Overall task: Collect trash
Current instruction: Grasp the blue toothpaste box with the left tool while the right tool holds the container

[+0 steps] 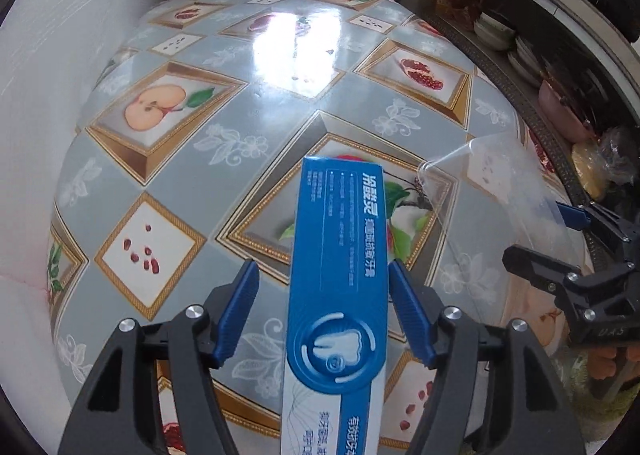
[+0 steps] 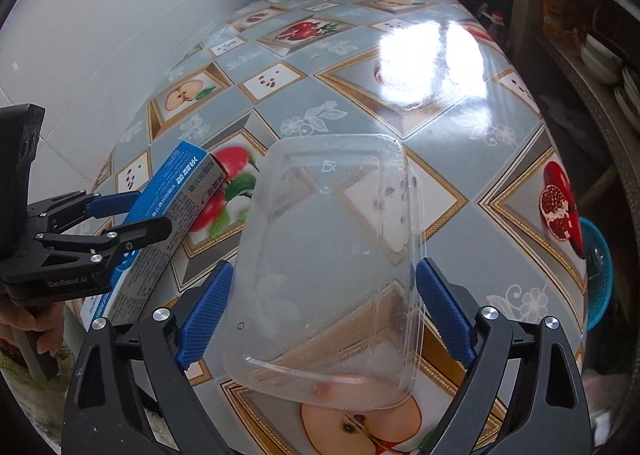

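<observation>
The left gripper (image 1: 323, 267) has the blue toothpaste box (image 1: 340, 215) running lengthways between its jaws, sticking out well ahead of the tips. The jaws stand wider than the box: one blue finger (image 1: 240, 307) is clearly apart from it and the other is just at its edge, so I would call that loose, not a grip. To me the main risk is here. With nothing pinching it and the gripper pointing steeply down, the box could slide out forward and land on the fruit-patterned table (image 1: 280, 107) or go over the near edge. The right gripper (image 2: 325, 267) is spread wide, with both pads against the long sides of the clear plastic container (image 2: 332, 235), which it holds out ahead of it above the table. That thin wall looks likely to flex, so a hard squeeze could buckle it and a quick tilt could let it pop free. The two grippers are close side by side, so box and container could knock together. A blue basket (image 2: 598, 275) sits off to the right gripper's outer side, below table level.
</observation>
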A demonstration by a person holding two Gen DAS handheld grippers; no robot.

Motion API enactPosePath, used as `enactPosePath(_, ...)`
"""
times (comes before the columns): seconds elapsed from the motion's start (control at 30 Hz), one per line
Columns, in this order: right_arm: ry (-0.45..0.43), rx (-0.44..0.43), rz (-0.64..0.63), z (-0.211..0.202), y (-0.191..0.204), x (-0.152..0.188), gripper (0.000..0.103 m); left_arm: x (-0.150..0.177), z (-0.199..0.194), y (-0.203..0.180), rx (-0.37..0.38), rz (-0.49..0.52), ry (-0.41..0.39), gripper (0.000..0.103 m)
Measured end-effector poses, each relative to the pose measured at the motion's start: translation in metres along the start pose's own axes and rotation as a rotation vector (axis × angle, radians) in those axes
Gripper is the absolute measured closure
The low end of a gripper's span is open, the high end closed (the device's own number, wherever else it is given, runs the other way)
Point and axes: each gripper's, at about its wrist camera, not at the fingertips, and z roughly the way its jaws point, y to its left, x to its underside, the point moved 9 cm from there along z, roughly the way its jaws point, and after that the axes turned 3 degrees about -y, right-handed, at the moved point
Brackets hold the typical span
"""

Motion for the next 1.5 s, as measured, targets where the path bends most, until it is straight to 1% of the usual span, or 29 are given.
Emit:
enactPosePath(0.17,0.003,0.001,0.023,0.005,-0.001,-0.002,0.015,0.0,0.01,-0.003,-0.031,0.041,0.011,0.038)
enactPosePath(0.37,0.008,-0.006,0.028,0.009,-0.002,-0.003,0.015,0.003,0.01,-0.005,-0.031,0.034,0.006,0.039)
enactPosePath(0.5,0.009,-0.002,0.031,0.011,-0.002,-0.005,0.014,0.003,0.008,-0.005,-0.038,0.033,-0.001,0.046)
enactPosePath(0.57,0.012,0.002,0.03,0.012,-0.002,-0.005,0.014,0.004,0.007,-0.005,-0.041,0.033,-0.005,0.048)
enactPosePath(0.73,0.021,0.02,0.02,0.015,-0.002,-0.003,0.013,0.005,0.007,-0.007,-0.048,0.04,-0.009,0.05)
enactPosePath(1.0,0.022,0.024,0.014,0.016,-0.001,-0.003,0.013,0.005,0.006,-0.009,-0.052,0.047,-0.017,0.056)
enactPosePath(1.5,0.016,0.025,0.011,0.014,-0.002,-0.002,0.015,0.004,0.002,-0.011,-0.053,0.048,-0.042,0.058)
